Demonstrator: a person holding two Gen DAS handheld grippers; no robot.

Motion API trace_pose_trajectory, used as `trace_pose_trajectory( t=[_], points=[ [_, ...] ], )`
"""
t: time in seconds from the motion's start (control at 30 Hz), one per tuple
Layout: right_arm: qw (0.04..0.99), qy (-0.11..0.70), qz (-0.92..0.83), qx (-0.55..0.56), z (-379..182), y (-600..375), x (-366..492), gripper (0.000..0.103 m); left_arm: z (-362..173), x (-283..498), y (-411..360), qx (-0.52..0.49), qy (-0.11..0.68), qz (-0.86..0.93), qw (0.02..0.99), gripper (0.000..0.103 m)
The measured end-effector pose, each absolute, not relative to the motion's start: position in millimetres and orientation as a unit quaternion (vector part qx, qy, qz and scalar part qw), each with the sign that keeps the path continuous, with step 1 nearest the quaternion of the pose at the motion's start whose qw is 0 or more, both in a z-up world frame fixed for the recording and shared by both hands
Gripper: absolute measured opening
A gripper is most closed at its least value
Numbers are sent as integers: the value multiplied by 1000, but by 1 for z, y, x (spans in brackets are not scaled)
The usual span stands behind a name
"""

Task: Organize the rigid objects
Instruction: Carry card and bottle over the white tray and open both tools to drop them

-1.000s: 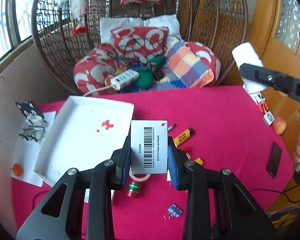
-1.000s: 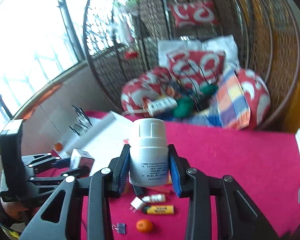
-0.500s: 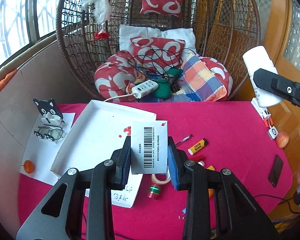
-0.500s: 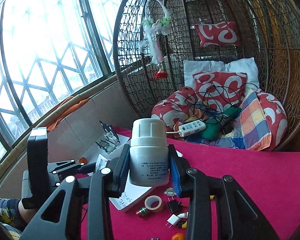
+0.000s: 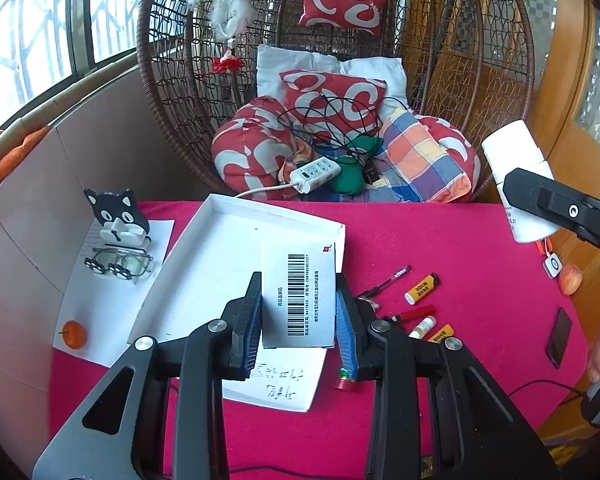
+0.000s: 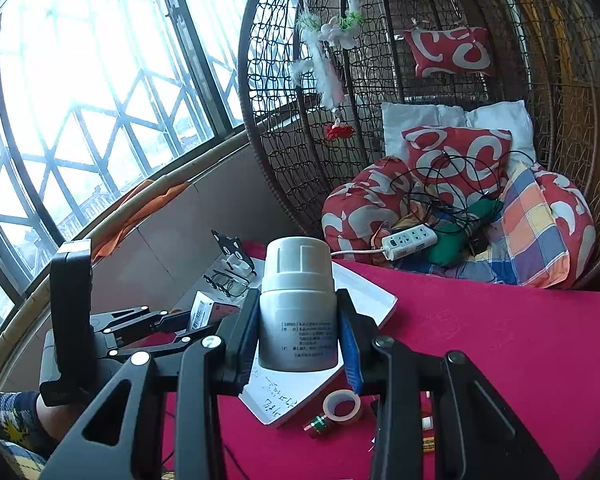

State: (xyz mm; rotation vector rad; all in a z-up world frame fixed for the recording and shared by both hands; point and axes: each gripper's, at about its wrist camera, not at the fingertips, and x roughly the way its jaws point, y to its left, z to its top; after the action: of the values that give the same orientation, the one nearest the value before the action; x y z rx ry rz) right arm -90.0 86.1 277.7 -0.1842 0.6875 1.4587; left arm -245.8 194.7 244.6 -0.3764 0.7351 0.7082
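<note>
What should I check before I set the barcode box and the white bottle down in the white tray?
1. Left tongs shut on barcode box: ok.
2. Right tongs shut on white bottle, upright: ok.
3. White tray floor bare, room for both: ok.
4. Tray lies under the box: ok; how high above it, cannot tell.
5. Bottle fully over the tray: cannot tell; the right wrist view shows it near the tray's front corner.
6. Two tongs apart, no clash: ok.

Wicker chair (image 5: 480,60); patterned cushions (image 5: 256,148); power strip (image 5: 315,169)
</note>
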Motion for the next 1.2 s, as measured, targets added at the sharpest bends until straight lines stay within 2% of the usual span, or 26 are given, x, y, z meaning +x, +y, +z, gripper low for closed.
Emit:
trace_pose_trajectory(
  t=[0.33,0.73,1.0,1.03,1.07,1.1,1.17,1.2],
  points=[
    [672,332,654,-109,250,141,-121,36,227,-257,249,-175,379,312,854,32],
    [653,441,586,-187,138,222,-129,36,104,-240,331,-314,478,283,770,32],
    [653,463,560,-215,114,236,-126,36,92,-242,336,-318,496,297,752,33],
    [655,459,560,-217,115,239,-128,36,93,-243,337,-321,492,297,753,35],
    [655,453,564,-220,116,241,-131,36,95,-245,337,-323,487,300,754,51],
    [653,450,567,-222,117,244,-133,37,99,-247,338,-321,480,307,756,81],
    [650,442,575,-226,119,247,-139,37,106,-254,340,-306,468,337,757,91],
    [652,436,578,-225,119,247,-140,44,110,-259,341,-307,460,349,757,91]
  ],
)
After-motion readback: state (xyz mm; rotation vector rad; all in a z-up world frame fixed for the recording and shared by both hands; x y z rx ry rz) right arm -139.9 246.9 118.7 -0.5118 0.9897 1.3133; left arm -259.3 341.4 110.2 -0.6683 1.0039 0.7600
